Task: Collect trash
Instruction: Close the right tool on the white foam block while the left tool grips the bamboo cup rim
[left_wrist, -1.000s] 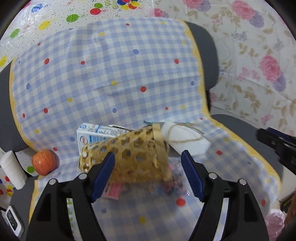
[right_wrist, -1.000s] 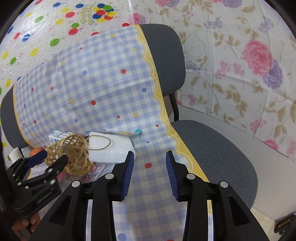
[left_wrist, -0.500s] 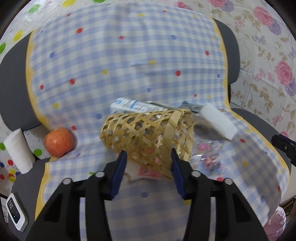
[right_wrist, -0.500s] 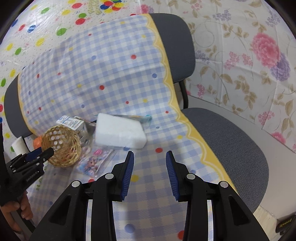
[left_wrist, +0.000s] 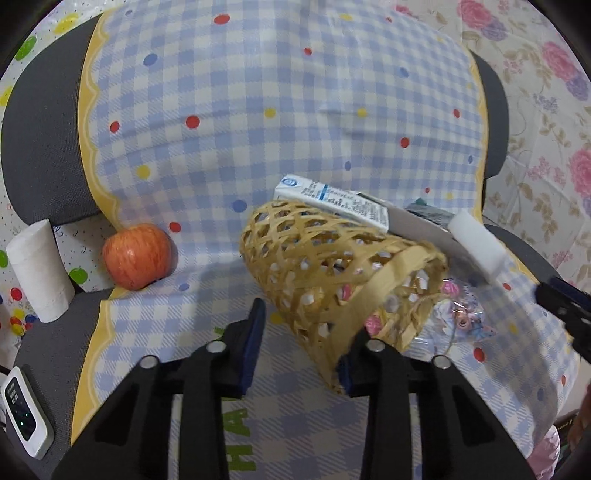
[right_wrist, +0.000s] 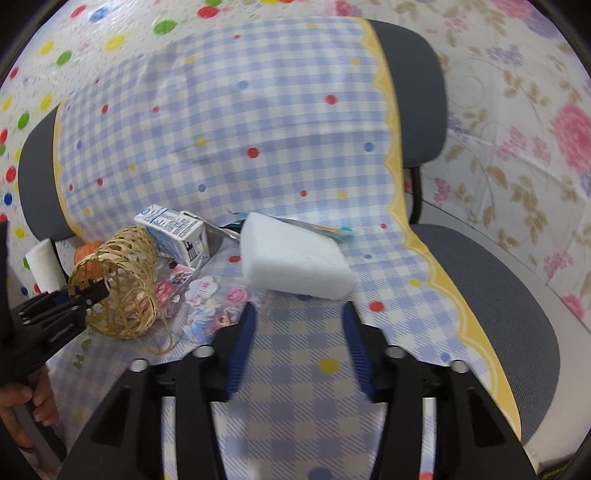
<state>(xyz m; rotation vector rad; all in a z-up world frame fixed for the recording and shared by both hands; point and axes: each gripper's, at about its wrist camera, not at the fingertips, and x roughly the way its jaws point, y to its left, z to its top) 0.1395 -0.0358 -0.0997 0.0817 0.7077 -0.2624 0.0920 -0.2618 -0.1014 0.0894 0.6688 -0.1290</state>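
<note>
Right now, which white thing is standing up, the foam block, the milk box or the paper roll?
The paper roll, upright left of the apple. The foam block and milk box lie flat.

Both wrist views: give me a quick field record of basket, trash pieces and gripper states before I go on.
basket: woven, lying on its side, rim between left gripper fingers
left gripper: closed on basket rim
right gripper: open, empty, facing white foam block
milk carton: behind basket
printed wrapper: flat on cloth, beside basket
apple: left of basket
paper roll: far left
</note>
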